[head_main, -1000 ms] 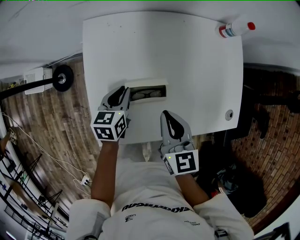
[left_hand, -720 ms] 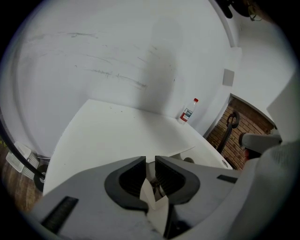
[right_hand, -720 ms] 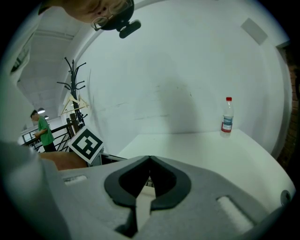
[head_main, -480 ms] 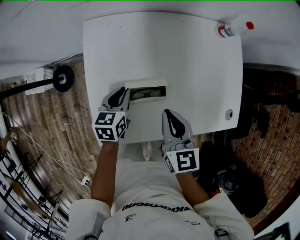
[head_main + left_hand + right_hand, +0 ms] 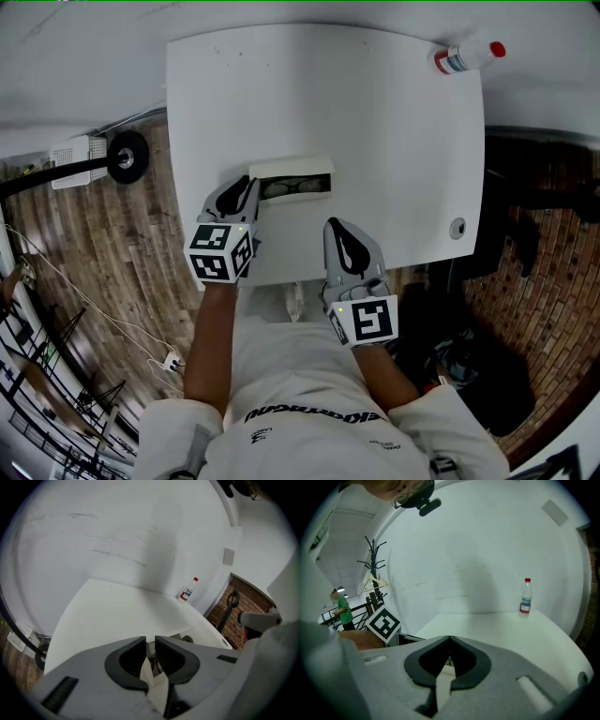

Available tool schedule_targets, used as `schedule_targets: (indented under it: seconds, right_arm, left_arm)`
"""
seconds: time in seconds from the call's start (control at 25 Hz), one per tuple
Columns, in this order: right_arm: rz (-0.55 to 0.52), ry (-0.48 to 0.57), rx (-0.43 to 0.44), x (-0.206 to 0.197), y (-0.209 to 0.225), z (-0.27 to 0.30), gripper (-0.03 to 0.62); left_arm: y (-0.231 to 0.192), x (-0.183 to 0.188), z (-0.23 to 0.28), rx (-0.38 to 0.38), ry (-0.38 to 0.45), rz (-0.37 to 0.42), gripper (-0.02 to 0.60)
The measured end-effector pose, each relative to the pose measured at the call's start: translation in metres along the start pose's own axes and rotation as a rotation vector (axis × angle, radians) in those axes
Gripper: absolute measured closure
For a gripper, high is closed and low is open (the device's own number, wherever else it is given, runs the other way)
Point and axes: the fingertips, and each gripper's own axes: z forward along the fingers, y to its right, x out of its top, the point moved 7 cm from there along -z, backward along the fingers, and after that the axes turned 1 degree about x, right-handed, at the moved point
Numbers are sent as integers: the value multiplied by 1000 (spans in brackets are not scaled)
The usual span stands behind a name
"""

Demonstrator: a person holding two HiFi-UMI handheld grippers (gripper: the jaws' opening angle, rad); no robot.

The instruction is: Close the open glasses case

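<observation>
The white glasses case (image 5: 292,169) lies open near the front of the white table (image 5: 375,122), its lid standing up along the far side and glasses (image 5: 298,187) showing inside. My left gripper (image 5: 249,180) is at the case's left end. In the left gripper view its jaws (image 5: 150,641) stand a narrow gap apart with the case's end in that gap, and the lid's edge (image 5: 185,633) runs off to the right. My right gripper (image 5: 333,225) hovers over the table's front edge, a little to the right of and nearer than the case. It is shut and empty (image 5: 449,639).
A small bottle with a red cap (image 5: 466,58) stands at the table's far right corner. A round cable hole (image 5: 457,229) sits near the table's right front. A wheeled stand (image 5: 125,155) is on the wooden floor to the left. A coat rack (image 5: 372,569) stands by the wall.
The right gripper has drifted slightly right. The case's open mouth looks a touch narrower. The left gripper has stayed at the case's left end.
</observation>
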Motion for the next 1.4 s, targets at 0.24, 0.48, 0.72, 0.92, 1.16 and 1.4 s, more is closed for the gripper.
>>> schedule_targets:
  seconds: [0.24,0.48,0.72,0.92,1.16,1.4]
  right_arm:
    - [7,1,6,-1,-1,0,592]
    - [-4,-4,11,0,-3,-3,592]
    - [0,-18,18,-3,-3,-3,592]
    - [1,-28,23,-5,-4,-5,592]
    - [11,-37,25,-8,-3,-8,592]
    - [5,-45,39,-8,-4,-8,592]
  left_arm:
    - [2,-2,-3,2,-9,1,526]
    - [4,-6,-6,4,-9,-4,526]
    - [4,-8,-7,-9,-16,-16,526]
    - [5,-11,-8,-4,-10,-34,526]
    - [6,-13,-10,-2,-10,-44,526]
    - [6,-17,-12,-9,-16,-46,526]
